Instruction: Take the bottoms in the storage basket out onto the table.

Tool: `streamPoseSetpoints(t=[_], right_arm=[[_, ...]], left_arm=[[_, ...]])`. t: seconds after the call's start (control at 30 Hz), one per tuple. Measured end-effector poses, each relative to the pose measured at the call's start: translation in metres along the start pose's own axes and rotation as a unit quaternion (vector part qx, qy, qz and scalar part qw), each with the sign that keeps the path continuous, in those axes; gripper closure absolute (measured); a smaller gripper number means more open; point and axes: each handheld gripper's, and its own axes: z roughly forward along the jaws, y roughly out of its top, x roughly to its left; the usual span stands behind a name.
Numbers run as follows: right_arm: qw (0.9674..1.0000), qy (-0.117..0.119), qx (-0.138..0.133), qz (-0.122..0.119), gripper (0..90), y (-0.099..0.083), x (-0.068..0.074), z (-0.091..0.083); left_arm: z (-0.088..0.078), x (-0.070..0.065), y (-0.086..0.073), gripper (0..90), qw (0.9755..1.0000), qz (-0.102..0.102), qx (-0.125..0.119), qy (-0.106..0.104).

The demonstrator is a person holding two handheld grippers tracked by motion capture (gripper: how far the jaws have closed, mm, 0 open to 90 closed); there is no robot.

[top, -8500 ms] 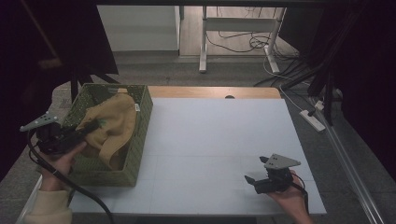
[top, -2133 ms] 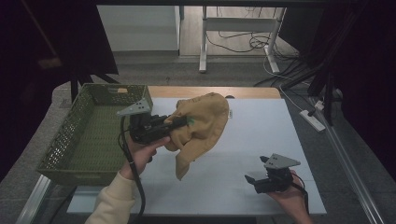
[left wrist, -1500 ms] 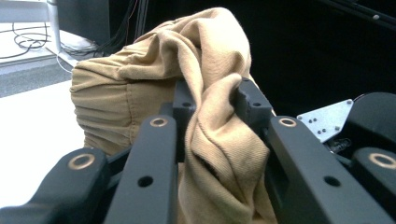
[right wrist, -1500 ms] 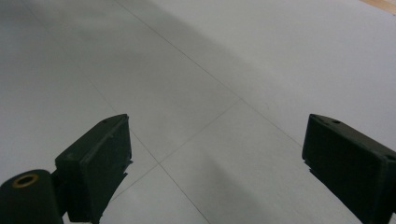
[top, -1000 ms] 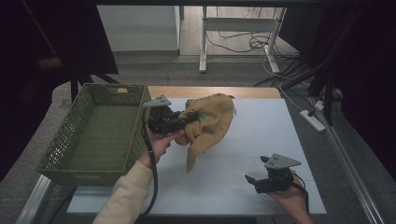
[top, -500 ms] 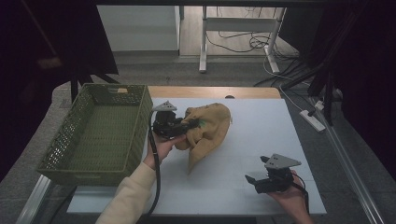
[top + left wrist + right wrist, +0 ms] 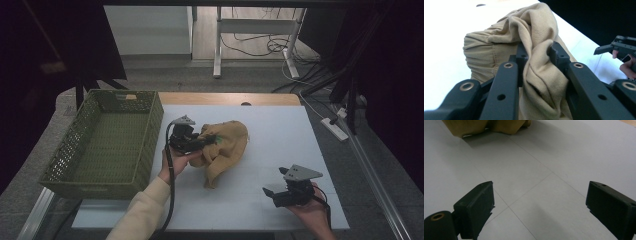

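Near the table's [image 7: 300,125] middle, the left gripper [image 7: 537,53] pinches a fold of the soft, ribbed tan cloth [image 7: 225,147], crumpled right of the woven green basket [image 7: 107,137]. The right gripper [image 7: 272,194] rests near-right, jaws spread wide, holding nothing.

Green woven basket [image 7: 107,145] on the table's left; power strip [image 7: 335,129] on the floor, right.
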Motion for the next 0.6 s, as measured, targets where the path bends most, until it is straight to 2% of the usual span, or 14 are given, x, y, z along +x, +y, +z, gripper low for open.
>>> streamPoseSetpoints(t=[0.2,0.4,0.6], right_arm=[[1.0,0.0,0.0,0.001,8.0,0.0,0.0,0.0],[1.0,0.0,0.0,0.001,8.0,0.0,0.0,0.0],[1.0,0.0,0.001,0.001,8.0,0.0,0.0,0.0]], left_arm=[[0.01,0.001,-0.005,71.5,0.9999,-0.005,0.013,-0.003],[0.021,0.0,-0.009,71.4,0.9995,-0.002,0.031,-0.001],[0.029,-0.003,-0.013,71.4,0.9992,0.0,0.04,-0.009]])
